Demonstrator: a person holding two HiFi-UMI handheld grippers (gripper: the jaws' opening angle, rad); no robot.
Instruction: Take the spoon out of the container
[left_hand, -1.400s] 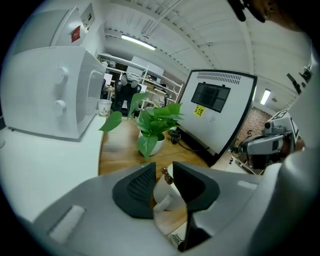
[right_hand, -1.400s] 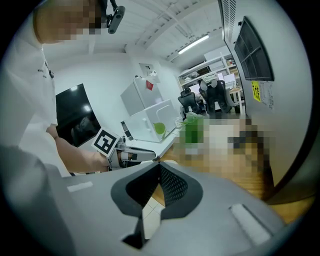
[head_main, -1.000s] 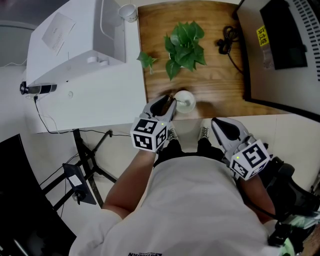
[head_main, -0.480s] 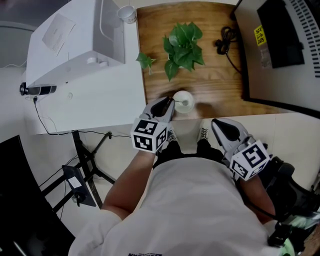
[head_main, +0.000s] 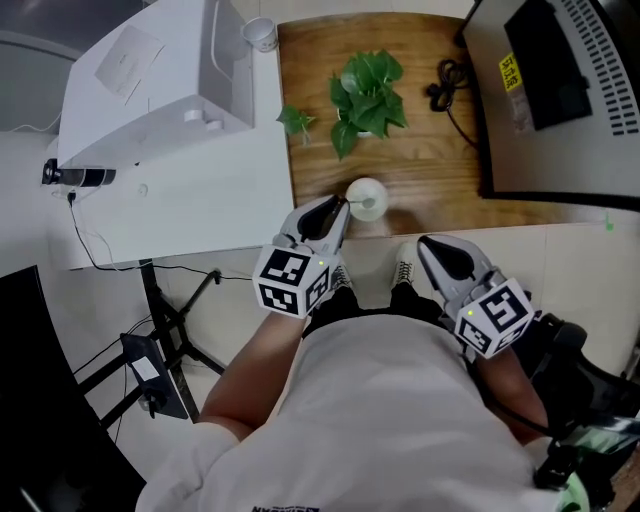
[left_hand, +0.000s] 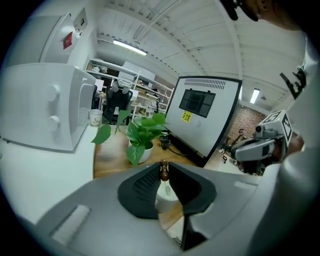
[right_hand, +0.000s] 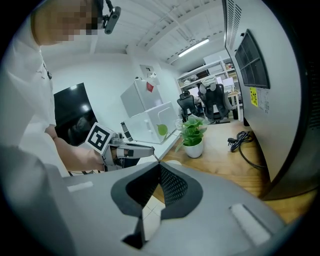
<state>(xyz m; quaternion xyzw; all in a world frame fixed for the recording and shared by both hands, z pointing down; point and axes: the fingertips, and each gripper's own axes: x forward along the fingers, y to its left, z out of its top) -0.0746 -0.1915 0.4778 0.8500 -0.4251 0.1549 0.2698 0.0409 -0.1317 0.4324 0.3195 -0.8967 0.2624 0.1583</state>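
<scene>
Tabletop (head_main: 420, 170) smooth grained wood; container (head_main: 367, 200) glossy; spoon (left_hand: 163, 172) handle dark wood.

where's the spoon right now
Left gripper view: the spoon has its brown handle between the left gripper's jaws, which have just been closing on it, right at the white container on the wooden table's near edge.

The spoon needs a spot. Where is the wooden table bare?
Bare wood lies right of the cup, in front of the cable and beside the screen. A smaller patch lies left of the cup. Around the plant it is crowded.
</scene>
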